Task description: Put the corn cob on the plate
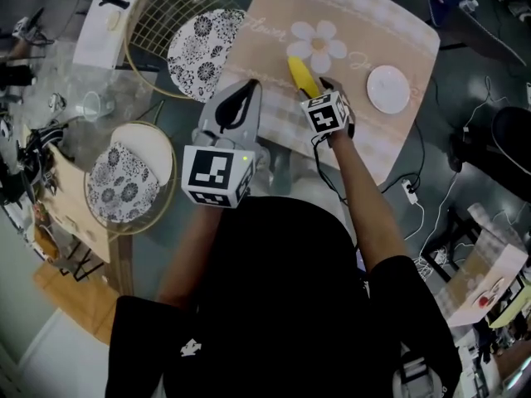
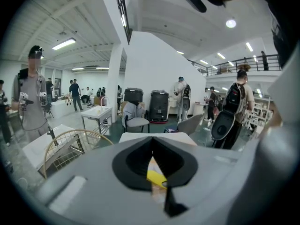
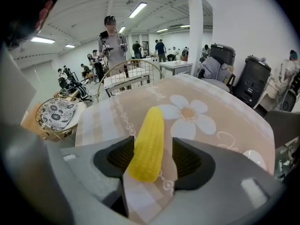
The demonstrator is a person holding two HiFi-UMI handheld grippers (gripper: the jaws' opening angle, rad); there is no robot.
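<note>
Head view looks steeply down on a counter (image 1: 390, 160) draped in a tan cloth (image 1: 265, 48) printed with a white daisy (image 1: 318, 44) and pale script. Left of the counter stand two round wire seats, each with a black-and-white patterned cushion, one in the upper middle (image 1: 203, 44) and one at the left (image 1: 129, 181). Cables (image 1: 431, 197) trail over the dark floor at the right. The white plate (image 1: 388, 88) sits on the cloth toward the upper right, well apart from the corn cob (image 1: 303, 77), with the daisy print lying between them. The marker cube and the forearm behind the right claw (image 3: 153, 149) overlap the cob's near end from this angle. In the right gripper view that claw stands wide open with the cob lying on the cloth between its two black pads, a strip of cloth showing on the right side of the cob. The left claw (image 2: 153, 146) is lower left of the cob, its pads drawn together at the tips and gripping nothing; through the slit below them a bit of yellow and cloth shows. The cob is bright yellow, with neat rows of kernels, thick at the near end and tapering to a blunt tip that points away toward the daisy.
</note>
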